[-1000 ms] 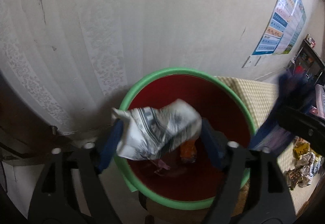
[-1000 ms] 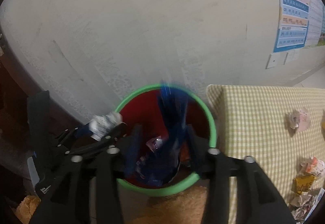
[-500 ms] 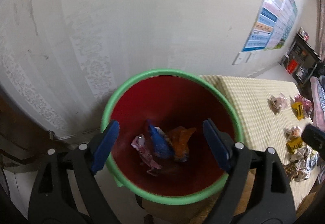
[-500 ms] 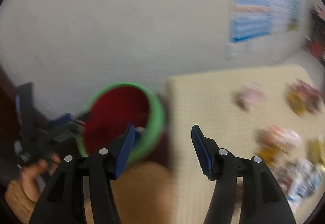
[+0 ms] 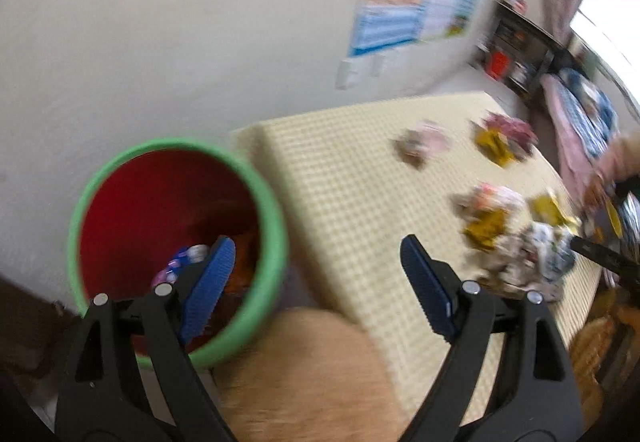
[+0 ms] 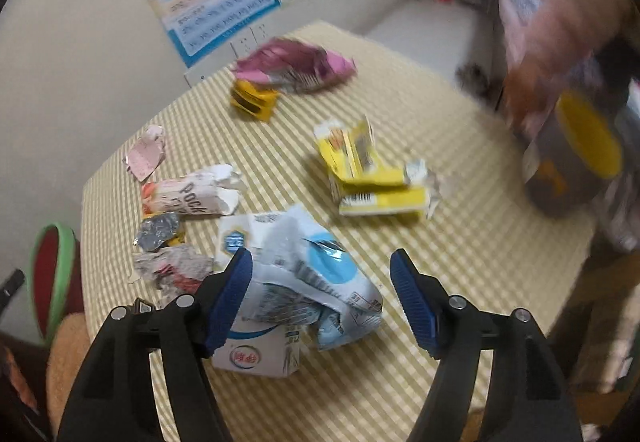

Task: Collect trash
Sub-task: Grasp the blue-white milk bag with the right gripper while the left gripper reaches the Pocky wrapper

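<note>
My fingers (image 6: 412,302) carry blue ribbed pads on matt black plastic arms. The table cloth (image 6: 460,242) looks like woven fabric with a fine check, matt. The white and blue wrapper (image 6: 304,274) is glossy crinkled film. The small silver wrapper (image 6: 158,232) looks like shiny foil. The yellow box (image 6: 360,169) seems to be cardboard. The bin (image 5: 276,242) looks like smooth plastic.

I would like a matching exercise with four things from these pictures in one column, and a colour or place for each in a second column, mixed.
Things:
1. bin
2. white and blue wrapper
3. purple-pink bag
4. yellow carton

Descriptions:
A. lies between the open right gripper fingers
B. green rim, red inside
C. far side of the table, by the wall
D. torn open, mid-table

Pairs: 1-B, 2-A, 3-C, 4-D
</note>
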Demonstrator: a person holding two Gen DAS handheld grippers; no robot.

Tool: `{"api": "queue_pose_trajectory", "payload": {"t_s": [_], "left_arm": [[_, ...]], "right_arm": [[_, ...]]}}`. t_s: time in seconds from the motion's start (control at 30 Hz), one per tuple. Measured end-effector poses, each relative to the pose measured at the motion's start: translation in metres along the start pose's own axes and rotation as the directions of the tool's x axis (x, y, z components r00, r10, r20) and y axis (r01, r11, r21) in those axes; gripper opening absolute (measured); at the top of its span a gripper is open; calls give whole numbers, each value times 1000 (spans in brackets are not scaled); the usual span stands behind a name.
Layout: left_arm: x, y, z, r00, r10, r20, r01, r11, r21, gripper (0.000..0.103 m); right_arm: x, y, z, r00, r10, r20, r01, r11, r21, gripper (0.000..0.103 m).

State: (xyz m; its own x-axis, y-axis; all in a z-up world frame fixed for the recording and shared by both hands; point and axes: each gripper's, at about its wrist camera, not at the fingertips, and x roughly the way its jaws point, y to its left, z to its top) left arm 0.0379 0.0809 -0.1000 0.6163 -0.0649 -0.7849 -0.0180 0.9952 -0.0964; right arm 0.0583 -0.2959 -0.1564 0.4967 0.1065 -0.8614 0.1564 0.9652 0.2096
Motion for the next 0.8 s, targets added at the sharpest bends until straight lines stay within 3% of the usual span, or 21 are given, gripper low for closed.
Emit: {"api": "queue_pose_trajectory", "payload": {"t_s": [0.1, 0.17, 0.27, 0.4, 0.6, 0.77, 0.8], "left_arm": [[8, -42, 7, 999, -39, -9, 40, 994, 102, 86], [17, -70, 14, 997, -70, -30, 74, 983, 170, 87], [38, -105, 25, 992, -102, -69, 116, 962, 248, 88], [68, -151, 37, 984, -127, -125, 165, 916, 365, 88], [123, -215, 47, 970, -64, -233, 182, 828, 530, 88], [167, -230, 39, 931, 34, -364, 190, 807, 559, 85], [173, -230, 37, 925, 50, -376, 187, 803, 565, 78]], "right_arm": [[16, -13, -5, 994, 96, -50, -92, 993, 77, 64], [17, -19, -7, 985, 165, -54, -158, 981, 114, 46], [5, -24, -9, 980, 198, -14, -195, 972, 129, 30], [-13, -33, -12, 973, 228, 43, -232, 961, 150, 28], [-18, -42, -11, 969, 235, 81, -246, 956, 160, 29], [-15, -42, -11, 967, 240, 81, -249, 958, 142, 29], [-14, -41, -10, 967, 241, 82, -251, 958, 138, 29]]}}
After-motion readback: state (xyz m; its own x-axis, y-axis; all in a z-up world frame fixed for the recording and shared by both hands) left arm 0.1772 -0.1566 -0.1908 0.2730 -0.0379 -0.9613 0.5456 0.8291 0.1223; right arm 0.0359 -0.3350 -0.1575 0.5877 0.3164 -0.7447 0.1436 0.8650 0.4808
